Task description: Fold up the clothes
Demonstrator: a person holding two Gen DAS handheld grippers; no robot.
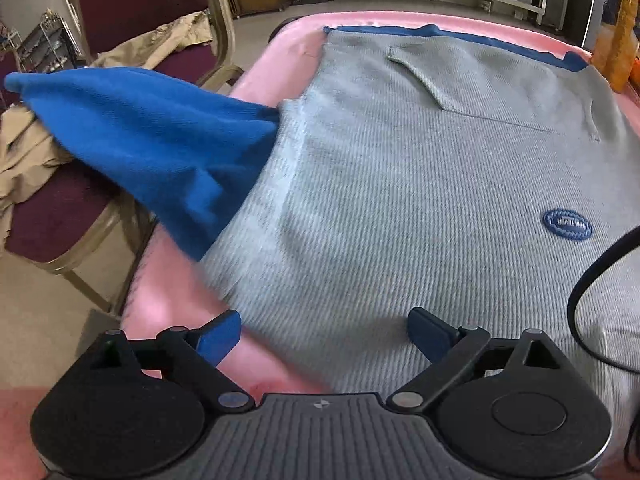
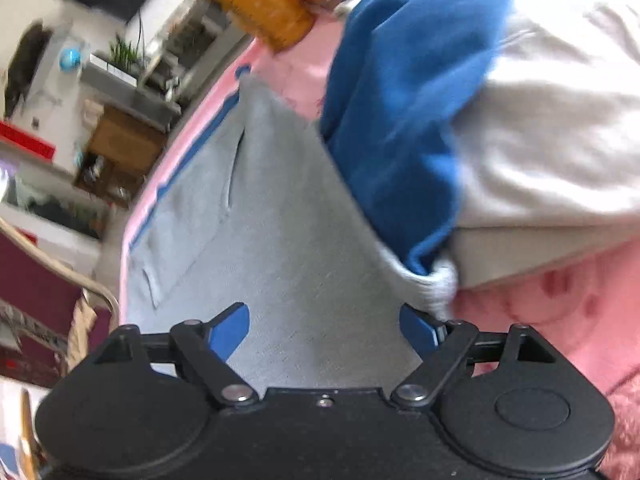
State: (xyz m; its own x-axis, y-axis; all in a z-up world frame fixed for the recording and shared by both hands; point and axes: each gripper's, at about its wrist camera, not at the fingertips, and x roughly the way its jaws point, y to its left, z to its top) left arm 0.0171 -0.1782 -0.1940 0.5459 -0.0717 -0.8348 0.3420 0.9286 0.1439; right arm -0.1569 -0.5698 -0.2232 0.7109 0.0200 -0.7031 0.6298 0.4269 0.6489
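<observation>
A grey sweatshirt [image 1: 400, 184] with a front pocket and a blue oval badge [image 1: 567, 225] lies flat on a pink-covered table [image 1: 172, 300]. Its blue left sleeve [image 1: 152, 136] hangs off the table's left edge. My left gripper [image 1: 326, 338] is open and empty, low over the garment's near left part. In the right wrist view the grey body [image 2: 288, 240] lies ahead, with the blue right sleeve [image 2: 400, 120] bunched against pale cloth [image 2: 560, 128]. My right gripper [image 2: 324, 330] is open and empty over the grey cloth.
A maroon chair [image 1: 60, 216] with tan clothing [image 1: 24, 160] on it stands left of the table. An orange bag [image 1: 616, 40] sits at the far right corner. A black cable [image 1: 592, 280] hangs at right. Shelves and cabinets stand behind.
</observation>
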